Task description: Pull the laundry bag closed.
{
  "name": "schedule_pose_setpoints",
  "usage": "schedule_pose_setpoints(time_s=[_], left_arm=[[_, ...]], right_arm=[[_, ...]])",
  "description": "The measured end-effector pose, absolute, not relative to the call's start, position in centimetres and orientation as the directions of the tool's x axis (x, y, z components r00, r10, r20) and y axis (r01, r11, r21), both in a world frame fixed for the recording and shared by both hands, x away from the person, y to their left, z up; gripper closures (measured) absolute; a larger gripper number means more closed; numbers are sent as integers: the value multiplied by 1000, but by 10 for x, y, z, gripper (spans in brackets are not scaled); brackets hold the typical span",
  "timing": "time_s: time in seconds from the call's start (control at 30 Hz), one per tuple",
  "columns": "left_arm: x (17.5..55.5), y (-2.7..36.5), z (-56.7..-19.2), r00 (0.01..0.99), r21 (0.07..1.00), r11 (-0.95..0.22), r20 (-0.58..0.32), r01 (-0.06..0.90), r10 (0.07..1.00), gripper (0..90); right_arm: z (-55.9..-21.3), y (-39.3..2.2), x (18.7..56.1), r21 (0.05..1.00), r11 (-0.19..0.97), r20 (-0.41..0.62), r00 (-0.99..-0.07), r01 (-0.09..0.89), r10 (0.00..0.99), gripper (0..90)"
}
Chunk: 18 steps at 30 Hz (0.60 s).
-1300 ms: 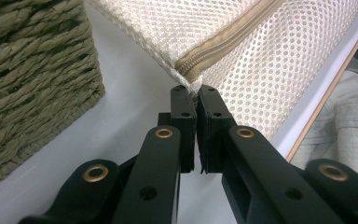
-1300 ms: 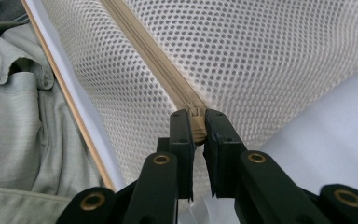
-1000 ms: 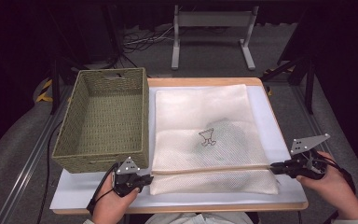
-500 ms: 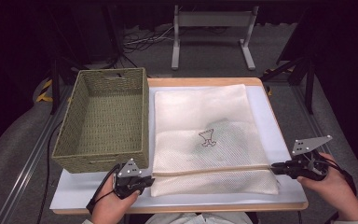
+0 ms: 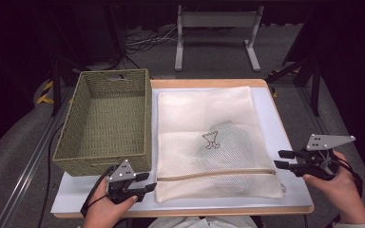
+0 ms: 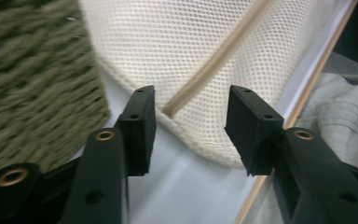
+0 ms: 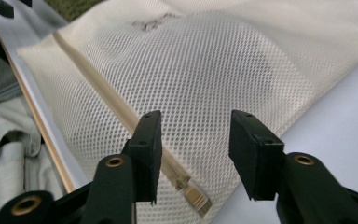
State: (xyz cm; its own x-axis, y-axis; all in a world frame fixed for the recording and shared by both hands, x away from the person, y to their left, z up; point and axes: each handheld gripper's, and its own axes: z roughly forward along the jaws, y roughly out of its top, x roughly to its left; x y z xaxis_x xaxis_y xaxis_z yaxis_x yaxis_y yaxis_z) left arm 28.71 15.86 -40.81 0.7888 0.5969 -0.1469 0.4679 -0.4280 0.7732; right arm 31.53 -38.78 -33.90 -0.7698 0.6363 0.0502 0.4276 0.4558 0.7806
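High view: cream mesh zip bag [image 5: 216,142] flat on white table top [image 5: 292,137], near front edge, beside olive woven basket [image 5: 107,123]. Left gripper [image 5: 145,183] at bag's front-left corner, right gripper [image 5: 280,159] at its right edge.

Left gripper view: jaws just opened, apart, tan zipper [image 6: 214,58] end between, untouched.

Right gripper view: jaws just opened, apart over zipper pull [image 7: 196,199], ungripped.

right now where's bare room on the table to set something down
Bare white strip right of the mesh bag, up to the table edge; a smaller patch at the near left corner below the basket. The basket itself is empty. The middle is crowded: the bag lies close beside the basket.
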Motion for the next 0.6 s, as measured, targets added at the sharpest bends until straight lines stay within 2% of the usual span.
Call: schedule_pose_setpoints(time_s=[0.17, 0.43, 0.6], left_arm=[[286, 171, -402, 774, 803, -413, -92, 430, 627, 362], [286, 197, -404, 740, 820, -364, -104, 442, 664, 308], [288, 208, -408, 721, 822, -337, -123, 459, 682, 302]], right_arm=[[-334, -399, 315, 825, 381, 47, -723, 417, 689, 464], [-340, -422, 311, 888, 266, 60, -666, 376, 744, 330], [-355, -432, 309, 900, 226, 80, -651, 373, 755, 304]])
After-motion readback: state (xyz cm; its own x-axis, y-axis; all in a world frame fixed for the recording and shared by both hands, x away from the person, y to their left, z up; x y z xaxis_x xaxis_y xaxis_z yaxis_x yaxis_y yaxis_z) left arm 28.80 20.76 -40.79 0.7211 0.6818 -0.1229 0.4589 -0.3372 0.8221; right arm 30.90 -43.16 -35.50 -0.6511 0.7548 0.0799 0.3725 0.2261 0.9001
